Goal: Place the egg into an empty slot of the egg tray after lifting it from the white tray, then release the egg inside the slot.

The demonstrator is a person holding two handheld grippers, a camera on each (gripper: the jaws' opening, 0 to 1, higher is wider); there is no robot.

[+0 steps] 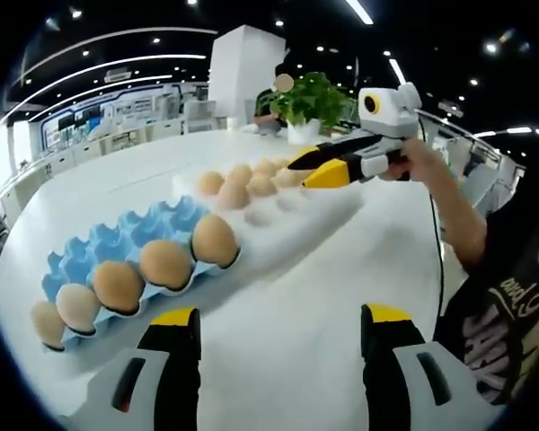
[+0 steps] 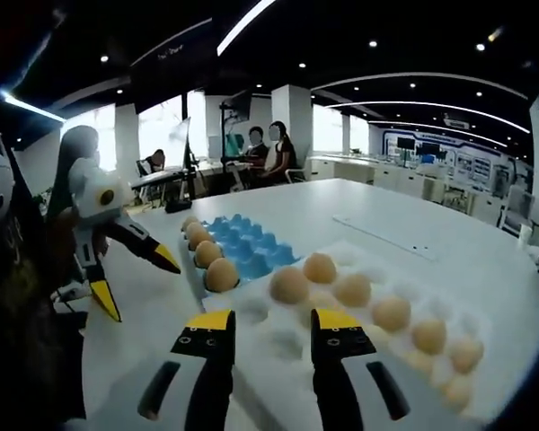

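- Brown eggs [image 2: 319, 268] lie in the white tray [image 2: 278, 346], which sits on the white table [image 2: 404, 220] against one long side of the blue egg tray [image 2: 247, 251].
- Five eggs already fill the blue tray's edge row [image 1: 166, 263] nearest the white tray; the slots behind look empty.
- Right gripper [image 2: 269, 328] hovers over the white tray's near end, jaws apart and holding nothing, so this egg's lift has not begun; carrying and release remain.
- Left gripper [image 1: 278, 328] hangs open and empty beside the blue tray.
- Left gripper view adds a potted plant [image 1: 310, 99] at the table's far edge; right gripper view shows seated people [image 2: 268, 153] beyond it.
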